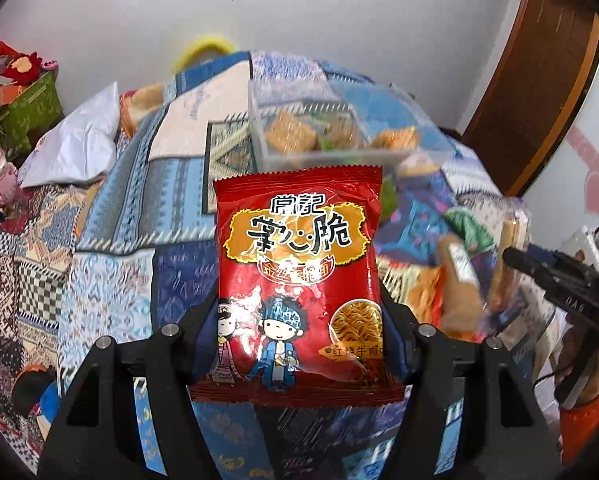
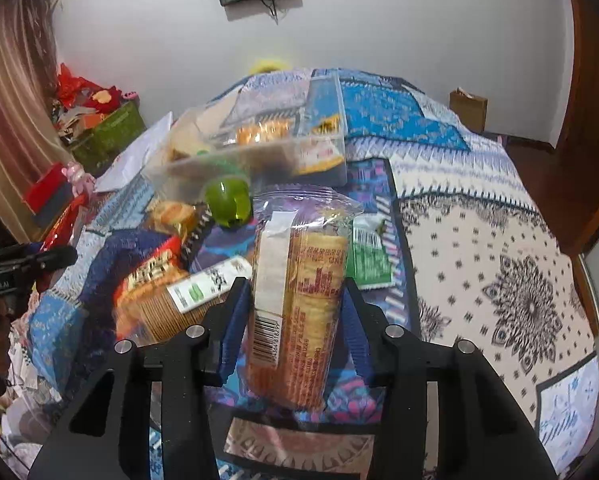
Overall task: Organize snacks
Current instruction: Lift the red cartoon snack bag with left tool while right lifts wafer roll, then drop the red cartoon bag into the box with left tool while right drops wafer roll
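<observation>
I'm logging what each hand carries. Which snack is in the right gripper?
The clear-wrapped cracker stack, upright between the right gripper's pads; the red noodle bag is in the left gripper.

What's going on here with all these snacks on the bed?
A person is sorting snacks with a pair of hand-held tongs. The left tongs grip a red noodle-snack packet; the right tongs hold a clear sleeve of crackers. Both are raised above the patterned bedspread. Ahead sits a clear plastic box already holding a few snacks, with more packets loose beside it.
</observation>
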{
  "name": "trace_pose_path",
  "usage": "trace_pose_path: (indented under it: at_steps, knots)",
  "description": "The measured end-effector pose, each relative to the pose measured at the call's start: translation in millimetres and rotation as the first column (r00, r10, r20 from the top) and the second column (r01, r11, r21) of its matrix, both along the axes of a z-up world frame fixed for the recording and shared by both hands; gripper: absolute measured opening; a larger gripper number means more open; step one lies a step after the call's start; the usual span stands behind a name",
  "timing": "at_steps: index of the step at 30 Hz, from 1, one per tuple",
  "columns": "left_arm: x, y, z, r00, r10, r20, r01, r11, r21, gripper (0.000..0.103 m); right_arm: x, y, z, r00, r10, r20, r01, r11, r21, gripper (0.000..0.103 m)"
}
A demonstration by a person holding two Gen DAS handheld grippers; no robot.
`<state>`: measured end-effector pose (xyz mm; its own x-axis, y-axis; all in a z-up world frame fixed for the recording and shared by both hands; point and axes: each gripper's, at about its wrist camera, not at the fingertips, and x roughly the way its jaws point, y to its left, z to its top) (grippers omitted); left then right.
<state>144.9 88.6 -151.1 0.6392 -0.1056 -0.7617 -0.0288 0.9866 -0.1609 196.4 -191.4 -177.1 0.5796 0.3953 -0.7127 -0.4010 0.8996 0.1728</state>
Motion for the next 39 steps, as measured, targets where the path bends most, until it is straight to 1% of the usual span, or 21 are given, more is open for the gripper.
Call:
trace_pose_path:
  at_steps: [8,14,20,24,28,32,36,39]
  knots:
    - [24.2,-0.7,25.1,0.997,0.013,0.07,-0.012,1.0,-0.018,0.067,17.2,0.8,22.2,0.998,-0.014,0.053,0.012,0.998,0.054,0.041]
    - [49.6,-1.3,37.1,0.995,0.022,0.101,-0.02,0.999,-0.028,0.067,34.8,7.6,43.7,0.994,-0.012,0.105,0.004,0.997,0.081,0.041]
    - [80.3,-0.3,44.2,0.992,0.028,0.122,-0.025,0.999,-0.031,0.067,60.4,22.1,70.0,0.984,-0.001,0.177,-0.015,0.996,0.084,0.041]
    - [103.4,-1.1,47.0,0.991,0.03,0.131,-0.025,0.999,-0.044,0.067,80.8,32.4,80.7,0.977,0.008,0.215,-0.024,0.997,0.071,0.041]
    - [128.8,-2.3,46.3,0.99,0.039,0.135,-0.029,0.997,-0.072,0.067,98.7,40.0,83.5,0.971,0.017,0.238,-0.029,0.998,0.046,0.041]
    - [153.1,-4.9,38.4,0.991,0.05,0.128,-0.038,0.995,-0.094,0.067,117.4,50.8,78.3,0.969,0.031,0.246,-0.033,0.999,0.002,0.041]
    - [175.9,-12.2,22.4,0.994,0.045,0.104,-0.032,0.992,-0.122,0.067,133.2,58.7,68.4,0.97,0.05,0.237,-0.039,0.998,-0.05,0.041]
    - [190.4,-21.7,10.4,0.996,0.026,0.084,-0.015,0.992,-0.125,0.067,144.7,64.4,58.6,0.975,0.061,0.215,-0.045,0.996,-0.08,0.041]
